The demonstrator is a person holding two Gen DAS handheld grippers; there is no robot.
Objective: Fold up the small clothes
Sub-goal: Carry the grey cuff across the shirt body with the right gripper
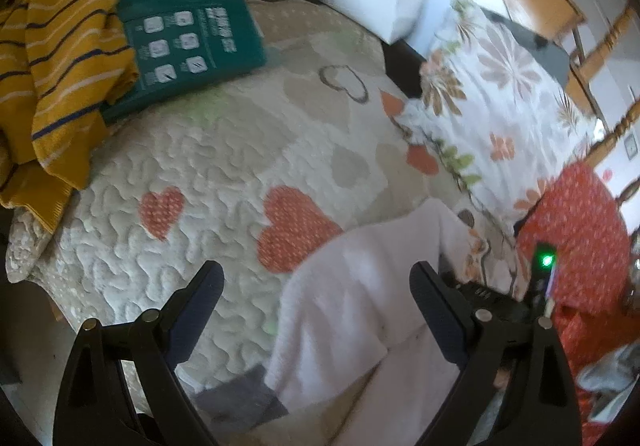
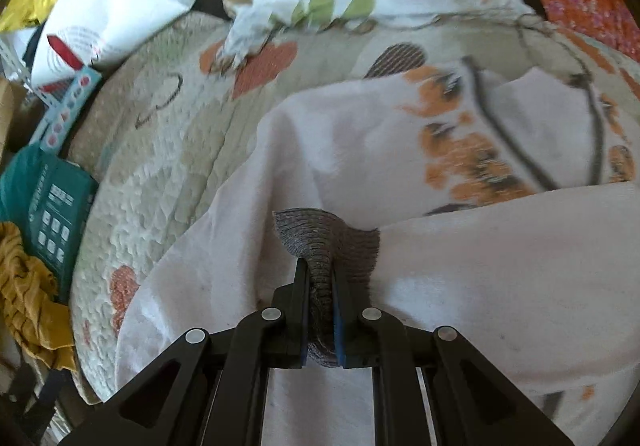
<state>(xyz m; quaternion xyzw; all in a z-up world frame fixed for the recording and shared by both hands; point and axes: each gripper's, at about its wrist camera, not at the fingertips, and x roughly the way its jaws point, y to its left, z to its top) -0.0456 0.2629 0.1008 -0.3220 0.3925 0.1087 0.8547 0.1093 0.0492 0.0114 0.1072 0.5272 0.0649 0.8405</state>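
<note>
Grey ribbed cuff (image 2: 320, 234) of the pale pink garment (image 2: 500, 286) sits pinched in the right gripper (image 2: 320, 266), jaws pressed tight on it, cloth fanning toward twelve o'clock over the quilt (image 2: 160, 165). Left gripper (image 1: 316, 278) hangs spread wide, empty, the garment (image 1: 340, 306) at its five o'clock. The right looks nearer. One pink garment, one mustard striped one (image 1: 60, 45), two grippers.

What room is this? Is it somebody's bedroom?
Probably a bedroom: a quilted bedspread with hearts covers a bed, a flowered pillow lies on it, and clothes like the yellow striped top wait nearby.
</note>
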